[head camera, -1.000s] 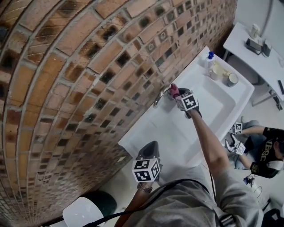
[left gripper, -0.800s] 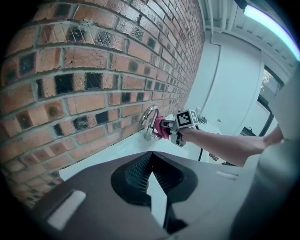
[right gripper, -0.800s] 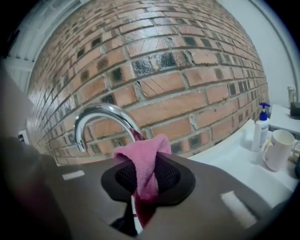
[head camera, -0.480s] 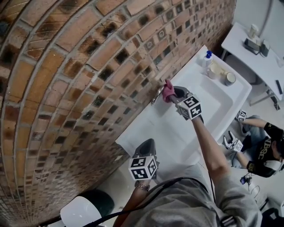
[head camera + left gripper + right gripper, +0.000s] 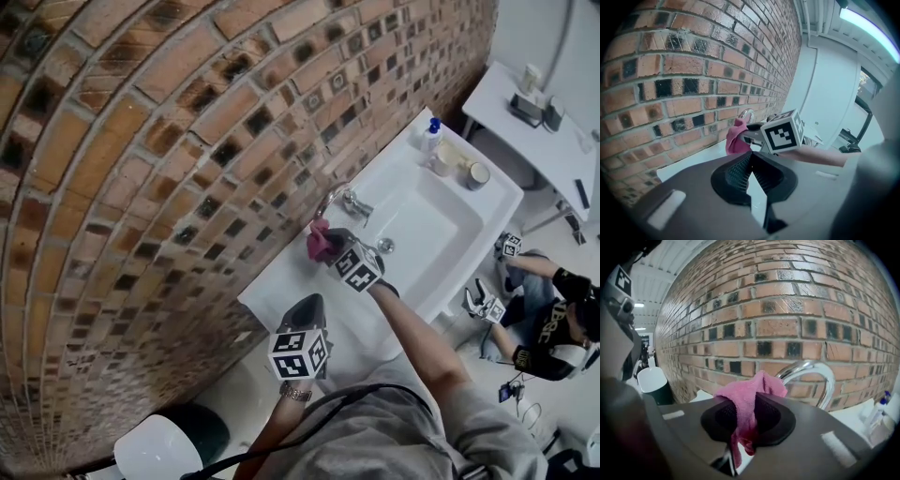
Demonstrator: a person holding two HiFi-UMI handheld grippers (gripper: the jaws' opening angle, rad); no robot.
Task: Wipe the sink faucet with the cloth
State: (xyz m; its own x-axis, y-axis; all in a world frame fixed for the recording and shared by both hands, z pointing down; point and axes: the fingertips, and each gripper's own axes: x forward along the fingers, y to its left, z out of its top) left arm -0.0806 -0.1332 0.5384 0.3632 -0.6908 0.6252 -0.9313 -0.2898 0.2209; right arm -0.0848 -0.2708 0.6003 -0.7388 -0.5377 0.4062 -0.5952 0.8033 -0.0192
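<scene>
A curved chrome faucet (image 5: 339, 199) stands at the back of the white sink (image 5: 473, 220), against the brick wall. My right gripper (image 5: 327, 246) is shut on a pink cloth (image 5: 318, 241), held just on the near side of the faucet's arch and apart from it. In the right gripper view the cloth (image 5: 746, 398) bulges from between the jaws of the right gripper (image 5: 746, 414), with the faucet (image 5: 813, 372) arching behind it to the right. My left gripper (image 5: 310, 317) hangs lower, off the sink's near end. In its own view the left gripper (image 5: 750, 164) is shut on nothing.
A blue-capped bottle (image 5: 430, 132) and small containers (image 5: 476, 172) sit at the sink's far end. The drain (image 5: 385, 246) lies in the basin. A crouching person (image 5: 553, 323) holds other grippers at right. A white table (image 5: 539, 117) stands beyond; a white-lidded bin (image 5: 161, 448) is at bottom left.
My right gripper carried the cloth off the faucet's arch, toward me along the wall to the sink's near side. The left gripper has barely moved.
</scene>
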